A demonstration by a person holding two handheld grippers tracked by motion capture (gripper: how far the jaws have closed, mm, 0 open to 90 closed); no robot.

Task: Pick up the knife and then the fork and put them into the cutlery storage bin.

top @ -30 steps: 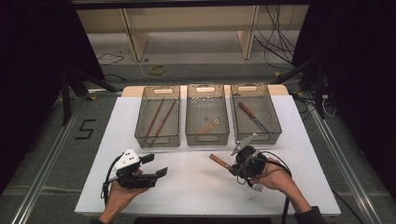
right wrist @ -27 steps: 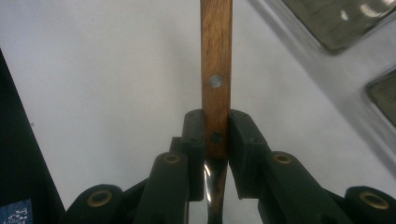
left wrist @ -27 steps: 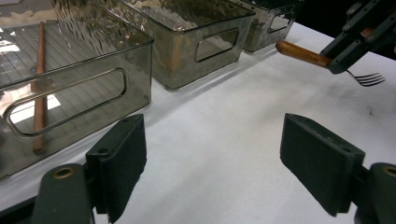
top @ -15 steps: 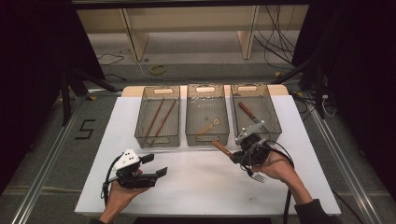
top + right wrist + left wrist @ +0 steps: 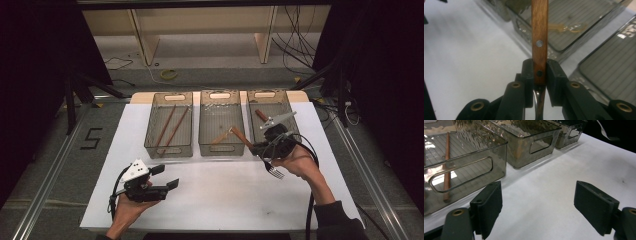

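Wooden-handled steel fork [image 5: 257,150]: clamped in the right gripper [image 5: 260,149], jaws closed on the lower end of the brown handle, as the right gripper view shows [image 5: 539,50]. Handle slants up and left over the near end of the middle bin; tines [image 5: 275,171] point down toward the person, just above the table. Compared with a second ago, the right gripper and fork have risen and moved away from the person toward the bins; the handle tip, then over bare table, now overlaps the middle bin's near wall.

Left gripper [image 5: 167,177]: jaws wide apart, nothing between them, held low over the near left of the table; unchanged from the earlier picture. Its own view looks across bare white surface toward the bins [image 5: 537,212].

Smoky transparent plastic bins, three, set side by side at the far half of the table. Left bin [image 5: 168,149]: two long brown sticks [image 5: 170,126]. Middle bin [image 5: 220,148]: one small pale utensil [image 5: 220,137]. Right bin [image 5: 265,94]: one brown-handled item [image 5: 261,115], partly hidden by the gripper.

White rectangular tabletop [image 5: 225,195], matte, on a pale wooden board showing at the far edge.

Room: grey carpet floor, a taped "5" mark [image 5: 91,138] at left, loose cables, pale wooden frame legs behind, dark curtains on both sides.
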